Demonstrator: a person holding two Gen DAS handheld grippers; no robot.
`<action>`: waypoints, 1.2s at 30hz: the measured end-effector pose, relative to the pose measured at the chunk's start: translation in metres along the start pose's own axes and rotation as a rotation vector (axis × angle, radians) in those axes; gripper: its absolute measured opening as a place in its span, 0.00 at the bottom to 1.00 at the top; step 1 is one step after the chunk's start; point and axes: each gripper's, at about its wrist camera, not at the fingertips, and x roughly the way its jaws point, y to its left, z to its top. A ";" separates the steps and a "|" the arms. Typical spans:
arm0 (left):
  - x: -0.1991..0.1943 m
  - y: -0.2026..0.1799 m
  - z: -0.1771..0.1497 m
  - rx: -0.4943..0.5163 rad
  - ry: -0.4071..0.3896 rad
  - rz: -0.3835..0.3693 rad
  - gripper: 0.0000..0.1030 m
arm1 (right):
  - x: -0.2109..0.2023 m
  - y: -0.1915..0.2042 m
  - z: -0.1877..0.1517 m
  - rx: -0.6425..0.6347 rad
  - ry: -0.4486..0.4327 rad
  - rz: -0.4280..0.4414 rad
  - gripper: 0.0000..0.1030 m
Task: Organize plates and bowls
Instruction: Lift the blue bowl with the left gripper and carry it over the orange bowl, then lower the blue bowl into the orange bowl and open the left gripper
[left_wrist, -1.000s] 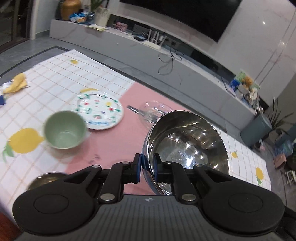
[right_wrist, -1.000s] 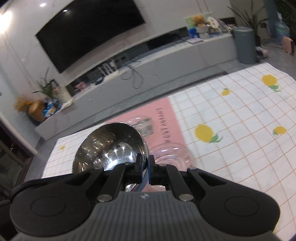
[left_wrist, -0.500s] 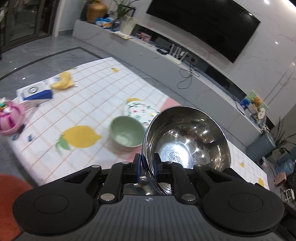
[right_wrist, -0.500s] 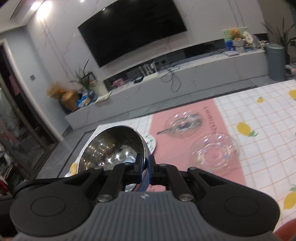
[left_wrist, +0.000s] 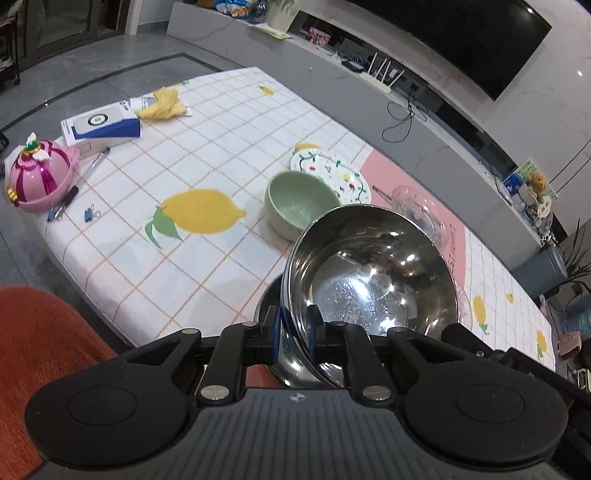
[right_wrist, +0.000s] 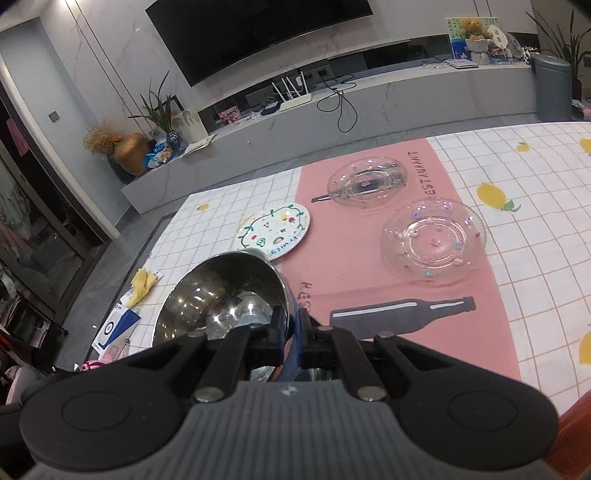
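Left gripper: jaws nearly together, pinching the rim of the steel bowl. Right gripper: jaws pressed close, pinching the opposite rim of the same bowl. The bowl is tilted and held off the table, nothing in it. A second dark round rim shows under it at the near table edge; cannot tell what it is.

Beyond the steel bowl, on the lemon-print tablecloth:
- green bowl, 1, upright, holds nothing, just beside the painted plate.
- painted plate, 1, flat, bare.
- clear glass dishes, 2, on the pink mat: far one has a utensil handle sticking out from under its left edge; near one has only small coloured dots.

Far left table end: pink lidded box, 1; blue-white carton, 1; yellow cloth, 1; pens, 2.
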 end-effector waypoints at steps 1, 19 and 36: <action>0.001 0.000 -0.001 -0.001 0.005 0.001 0.16 | 0.001 -0.001 -0.001 0.005 0.005 -0.003 0.03; 0.021 -0.002 -0.010 0.048 0.048 0.034 0.17 | 0.024 -0.019 -0.011 0.041 0.061 -0.024 0.02; 0.018 -0.001 -0.008 0.062 0.036 0.042 0.23 | 0.033 -0.019 -0.014 0.051 0.104 -0.024 0.02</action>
